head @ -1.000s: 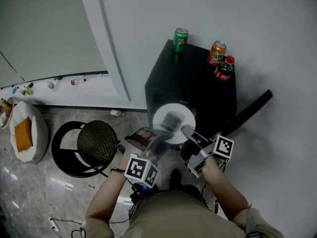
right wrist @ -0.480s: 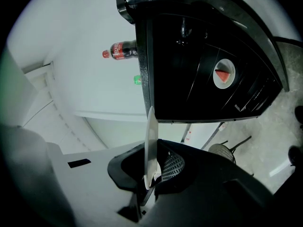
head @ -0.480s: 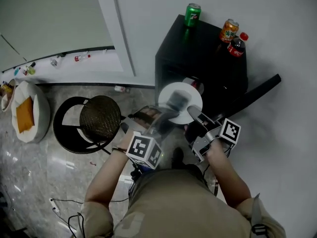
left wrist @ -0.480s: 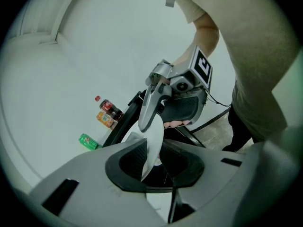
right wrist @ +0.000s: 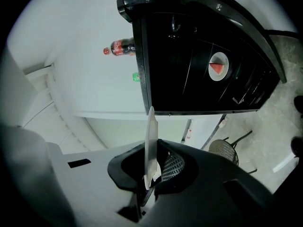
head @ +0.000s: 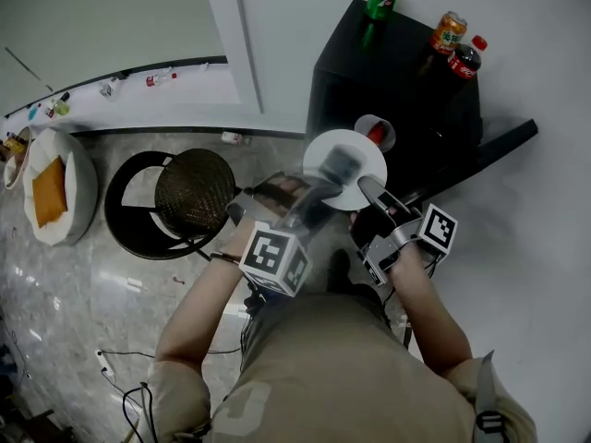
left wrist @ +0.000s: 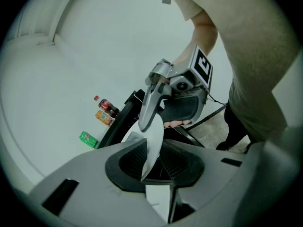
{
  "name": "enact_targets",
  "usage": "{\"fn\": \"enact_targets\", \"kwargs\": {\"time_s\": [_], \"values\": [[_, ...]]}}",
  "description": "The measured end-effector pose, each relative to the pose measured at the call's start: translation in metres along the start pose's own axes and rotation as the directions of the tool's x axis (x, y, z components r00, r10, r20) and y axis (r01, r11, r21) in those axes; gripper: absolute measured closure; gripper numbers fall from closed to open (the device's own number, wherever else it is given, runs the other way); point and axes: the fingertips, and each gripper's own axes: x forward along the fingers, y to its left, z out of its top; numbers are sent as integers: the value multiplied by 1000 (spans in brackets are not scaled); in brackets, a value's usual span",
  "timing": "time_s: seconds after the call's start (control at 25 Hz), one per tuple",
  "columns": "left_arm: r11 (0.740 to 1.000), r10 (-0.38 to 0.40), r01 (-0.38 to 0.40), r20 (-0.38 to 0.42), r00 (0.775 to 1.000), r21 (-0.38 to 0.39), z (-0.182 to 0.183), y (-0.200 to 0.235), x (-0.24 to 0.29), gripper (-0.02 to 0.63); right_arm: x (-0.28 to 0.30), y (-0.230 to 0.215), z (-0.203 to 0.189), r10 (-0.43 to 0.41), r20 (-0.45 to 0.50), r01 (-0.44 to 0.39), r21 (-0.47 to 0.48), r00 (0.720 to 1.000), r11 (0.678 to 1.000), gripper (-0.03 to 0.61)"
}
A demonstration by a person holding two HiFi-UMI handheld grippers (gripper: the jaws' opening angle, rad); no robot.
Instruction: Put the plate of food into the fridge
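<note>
The left tongs (left wrist: 150, 156) and right tongs (right wrist: 150, 168) are each clamped on the rim of the plate of food (head: 369, 150), just before the open fridge (head: 406, 72) (a small dish (head: 374, 132) sits inside), so it should probably go in level, both hands together.

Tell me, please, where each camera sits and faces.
Head view: on the person's head, facing steeply down at the plate before the black fridge; shows forearms, torso, left gripper, right gripper.
Left gripper view: on the left gripper, facing along its jaws, shut on the plate, toward the right gripper; shows an arm and torso.
Right gripper view: on the right gripper, facing the fridge past the gripped plate; no arm or torso visible.
Shared: both gripper views show the plate edge-on and the cola bottle.
</note>
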Motion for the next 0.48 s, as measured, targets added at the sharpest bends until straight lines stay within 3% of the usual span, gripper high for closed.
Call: {"fn": "enact_targets", "kwargs": {"time_s": [0.32,0.48], "values": [[1000,2,-1,-37,999,26,-10,-14,-18,545,-4,-7,-22,3,28,-4,41,1000,999,543],[1000,30,-30,-27,999,4,-11,-15,-31,534,-10,-6,-26,4,50,-6,33,999,999,543]]}}
